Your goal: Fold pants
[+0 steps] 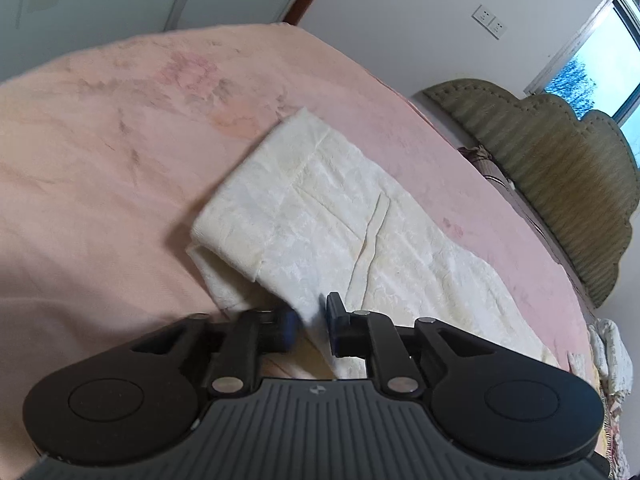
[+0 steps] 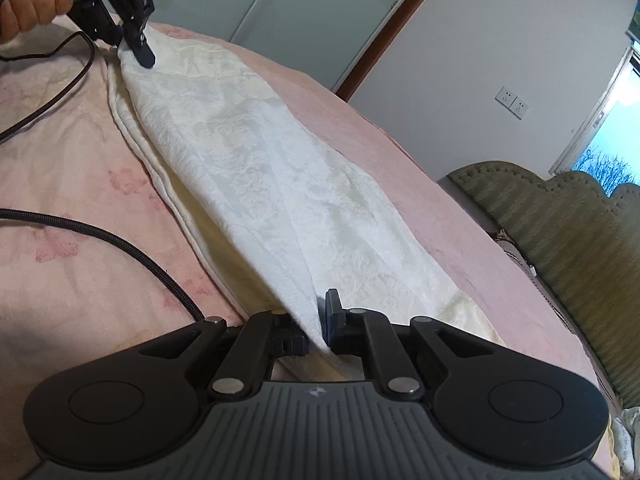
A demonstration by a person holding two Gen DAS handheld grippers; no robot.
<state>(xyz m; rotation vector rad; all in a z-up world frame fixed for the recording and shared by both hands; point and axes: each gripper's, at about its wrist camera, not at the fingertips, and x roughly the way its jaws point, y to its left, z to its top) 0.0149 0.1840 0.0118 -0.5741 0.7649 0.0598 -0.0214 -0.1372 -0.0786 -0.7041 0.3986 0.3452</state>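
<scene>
Cream-white textured pants [image 1: 340,232] lie on a pink bedspread [image 1: 100,168]. In the left wrist view my left gripper [image 1: 312,320] is shut on a pinch of the pants' near edge, with the waistband end folded over at the far left. In the right wrist view my right gripper [image 2: 316,328] is shut on the other end of the pants [image 2: 248,168], and the cloth stretches taut away from it. The left gripper [image 2: 138,46] shows there at the far end, gripping the cloth, with a hand behind it.
A green padded headboard [image 1: 560,184] stands along the bed's right side, with a window [image 1: 600,64] behind it. Black cables [image 2: 100,240] cross the bedspread left of the pants. A wardrobe door [image 2: 304,12] stands beyond the bed.
</scene>
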